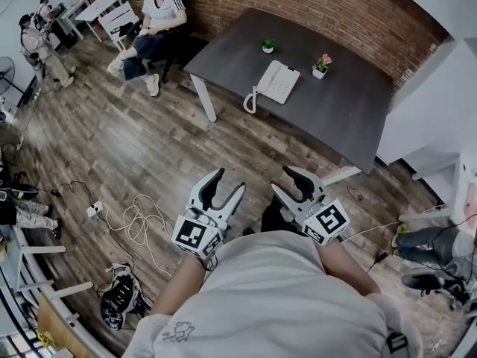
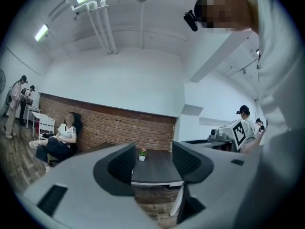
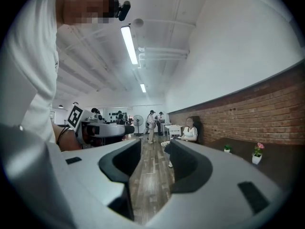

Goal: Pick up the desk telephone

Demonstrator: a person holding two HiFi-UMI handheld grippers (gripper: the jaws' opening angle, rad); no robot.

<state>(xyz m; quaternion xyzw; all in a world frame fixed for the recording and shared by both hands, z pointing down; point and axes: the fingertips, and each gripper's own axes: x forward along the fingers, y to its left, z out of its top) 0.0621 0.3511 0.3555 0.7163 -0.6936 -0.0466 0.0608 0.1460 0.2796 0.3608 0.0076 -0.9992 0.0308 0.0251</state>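
Floor: wood planks (image 1: 149,148), mixed brown and grey.
Far wall: red brick (image 1: 298,6) below, white wall (image 2: 119,80) above.
Table (image 1: 350,103): dark grey top, white legs, beside the brick.
Ceiling: white, with tube lights (image 3: 128,42) and pipes (image 2: 102,27).
Far corner: white desks (image 1: 104,6); standing fan (image 3: 138,120).
Floor clutter: white cables (image 1: 138,222), power strip (image 1: 95,211).

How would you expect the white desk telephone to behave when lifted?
The white desk telephone looks like a rigid plastic shell: probably stiff, fairly light and too flat to roll. Its coiled white cord, at the edge of the dark grey table, would likely stretch, dangle and tug.
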